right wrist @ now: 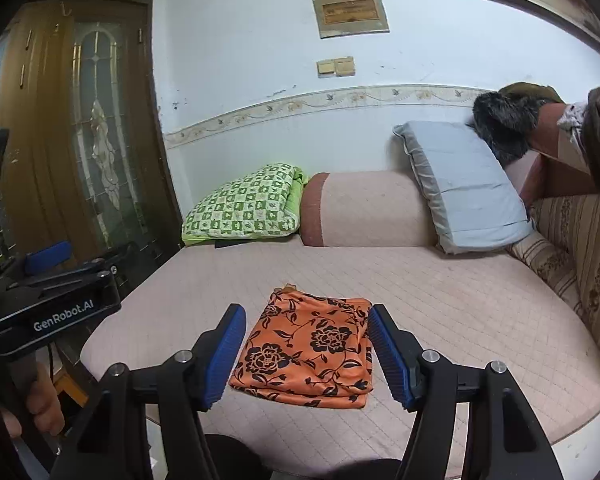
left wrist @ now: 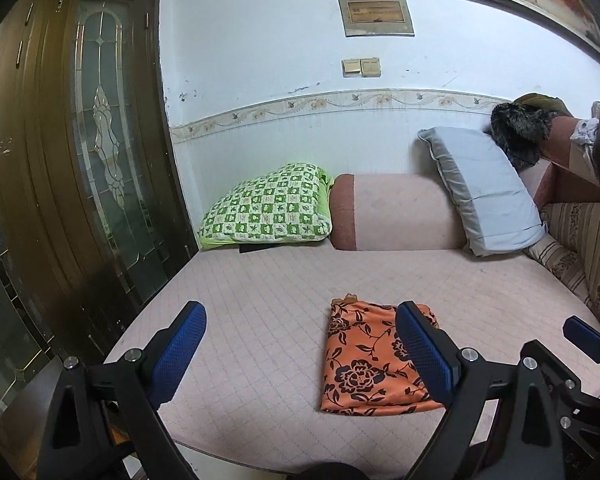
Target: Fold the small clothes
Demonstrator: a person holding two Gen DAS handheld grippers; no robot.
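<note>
Folded garment (right wrist: pixel 306 354): thin orange cloth, black floral print, squarish flat stack, soft layered edges. Resting on quilted pale-pink mattress (right wrist: pixel 440 300), diamond stitching. Right gripper (right wrist: pixel 306 354): jaws wide, empty, ribbed blue pads (right wrist: pixel 224 354) either side of garment, raised clear of it. Left gripper (left wrist: pixel 296 354): jaws wide, empty; garment ahead, toward its right finger (left wrist: pixel 424 350), partly hidden behind it.

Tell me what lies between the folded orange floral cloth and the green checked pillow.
Only bare pink quilted mattress separates the orange floral cloth from the green checked pillow; both wrist views show this.
</note>
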